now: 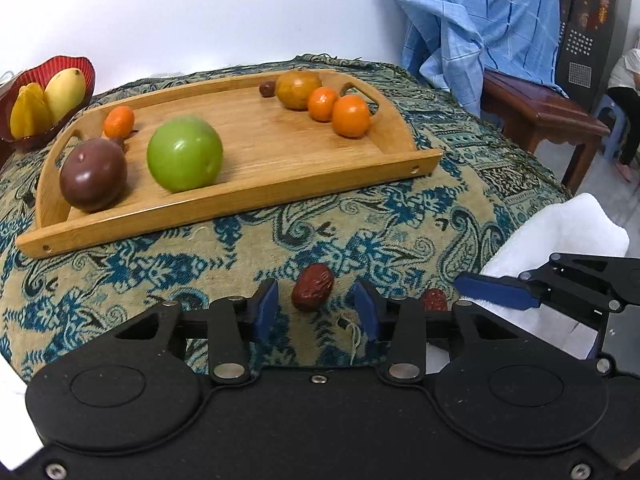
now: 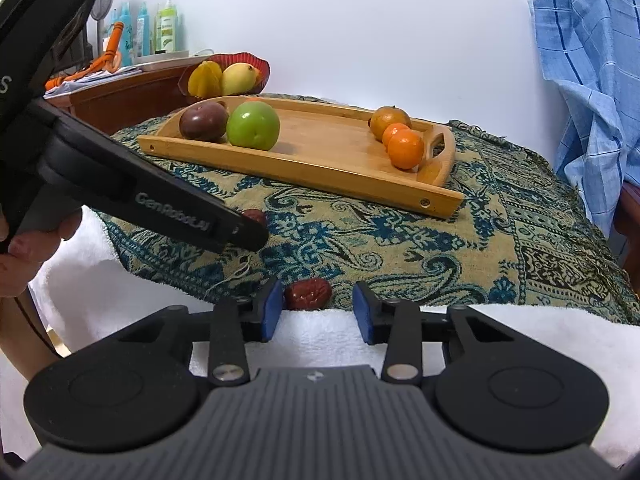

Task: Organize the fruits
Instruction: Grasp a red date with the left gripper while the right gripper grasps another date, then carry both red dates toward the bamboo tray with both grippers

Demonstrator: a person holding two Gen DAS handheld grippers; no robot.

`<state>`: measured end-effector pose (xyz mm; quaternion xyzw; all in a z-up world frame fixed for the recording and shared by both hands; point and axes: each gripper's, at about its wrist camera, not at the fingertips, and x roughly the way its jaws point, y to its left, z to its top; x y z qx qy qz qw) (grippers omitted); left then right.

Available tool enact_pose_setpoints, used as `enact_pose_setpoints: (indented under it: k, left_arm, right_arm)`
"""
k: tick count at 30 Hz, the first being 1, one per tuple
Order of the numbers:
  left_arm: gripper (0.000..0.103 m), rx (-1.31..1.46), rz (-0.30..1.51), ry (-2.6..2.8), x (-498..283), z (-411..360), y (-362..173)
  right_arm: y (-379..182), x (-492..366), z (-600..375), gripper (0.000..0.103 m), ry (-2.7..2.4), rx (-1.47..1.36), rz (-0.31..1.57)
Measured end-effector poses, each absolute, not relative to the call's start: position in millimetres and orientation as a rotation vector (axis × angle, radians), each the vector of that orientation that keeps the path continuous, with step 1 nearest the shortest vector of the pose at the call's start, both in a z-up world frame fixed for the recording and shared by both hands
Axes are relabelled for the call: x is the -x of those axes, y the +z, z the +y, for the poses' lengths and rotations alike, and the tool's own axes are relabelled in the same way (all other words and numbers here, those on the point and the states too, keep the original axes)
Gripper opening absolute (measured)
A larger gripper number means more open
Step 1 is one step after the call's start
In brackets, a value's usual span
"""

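Observation:
A wooden tray (image 1: 256, 148) on the patterned cloth holds a purple fruit (image 1: 93, 174), a green apple (image 1: 185, 153), several oranges (image 1: 351, 116) and a small date (image 1: 266, 89). A red date (image 1: 313, 286) lies on the cloth between the fingers of my open left gripper (image 1: 316, 310). A second red date (image 2: 307, 293) lies at the cloth's near edge between the fingers of my open right gripper (image 2: 316, 312), close to its left pad. That date also shows in the left wrist view (image 1: 433, 300). The tray shows in the right wrist view (image 2: 320, 152).
A red bowl (image 1: 80, 65) with a mango and starfruit stands behind the tray's left end. A white towel (image 2: 340, 332) lies along the near edge. A wooden stool (image 1: 540, 112) and blue cloth (image 1: 480, 20) stand at the right.

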<state>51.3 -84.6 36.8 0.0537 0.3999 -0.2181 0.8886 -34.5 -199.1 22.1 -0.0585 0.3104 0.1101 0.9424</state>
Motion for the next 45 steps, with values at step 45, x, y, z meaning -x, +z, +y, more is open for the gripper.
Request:
enact_pose_setpoints:
  k: [45]
  left_arm:
    - [0.018, -0.147, 0.764, -0.376, -56.0, -87.9, 50.5]
  right_arm:
    - [37.4, 12.3, -195.1, 0.03, 0.18, 0.017, 0.575]
